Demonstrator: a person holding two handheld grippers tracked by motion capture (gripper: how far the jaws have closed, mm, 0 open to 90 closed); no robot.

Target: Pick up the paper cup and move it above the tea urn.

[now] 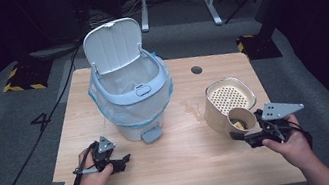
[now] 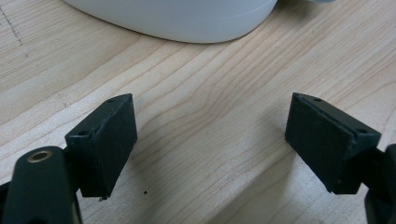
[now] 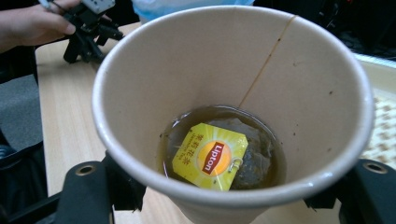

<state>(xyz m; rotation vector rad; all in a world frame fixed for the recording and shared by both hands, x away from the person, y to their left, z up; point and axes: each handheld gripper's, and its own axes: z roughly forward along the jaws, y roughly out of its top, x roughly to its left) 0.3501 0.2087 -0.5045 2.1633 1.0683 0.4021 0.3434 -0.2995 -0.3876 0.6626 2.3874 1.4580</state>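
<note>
On the worktop (image 1: 176, 171) stand 1 pedal bin (image 1: 130, 98) and 1 strainer tub (image 1: 230, 95). The right gripper (image 1: 248, 135) pinches 1 paper cup (image 3: 233, 116) with 1 tea bag (image 3: 212, 156), tilted beside the tub. The left gripper (image 2: 210, 140) rests low, jaws spread, before the bin.

Hidden and cut-off parts

In the right gripper view the cup (image 3: 233, 107) hides the inner faces of both jaws, and its base runs off the bottom edge. The tea bag (image 3: 210, 156) lies partly under dark liquid. In the left gripper view the bin (image 2: 177, 18) is cut by the top edge. The small print on the tag is unreadable.
</note>
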